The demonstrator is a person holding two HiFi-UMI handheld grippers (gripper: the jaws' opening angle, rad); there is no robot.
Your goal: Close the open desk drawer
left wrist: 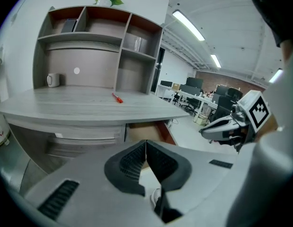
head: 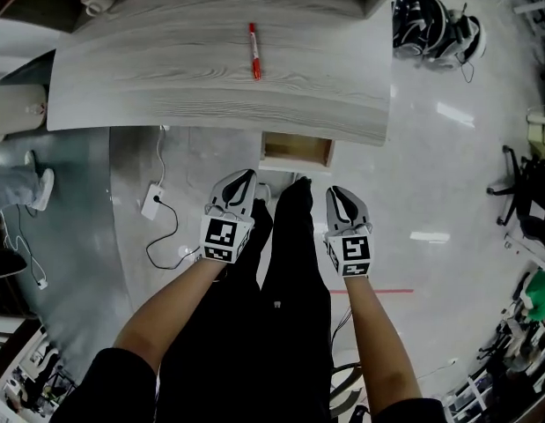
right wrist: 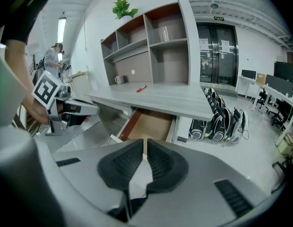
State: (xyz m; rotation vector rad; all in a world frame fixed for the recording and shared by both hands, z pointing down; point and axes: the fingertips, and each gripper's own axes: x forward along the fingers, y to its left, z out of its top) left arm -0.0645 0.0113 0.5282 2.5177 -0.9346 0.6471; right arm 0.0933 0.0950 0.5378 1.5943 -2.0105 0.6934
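Ahead of left gripper and right gripper, jaws together, empty: open drawer.

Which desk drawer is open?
The brown-lined drawer right of centre, pulled out from under the desktop; the grey drawers left of it are shut.

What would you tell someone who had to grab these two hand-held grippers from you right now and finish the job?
Left gripper: jaws shut, nothing between them.
Right gripper: jaws shut, nothing between them.
Both are held side by side in front of the desk, pointing toward it and short of the drawer, touching nothing.
The drawer stands pulled out under the desk's front edge, ahead of and between the grippers.
A red pen lies on the desktop; it plays no part in the job.
Done: nothing yet; the drawer is open.
Left: bring a gripper to the drawer front and push it in until it sits flush.
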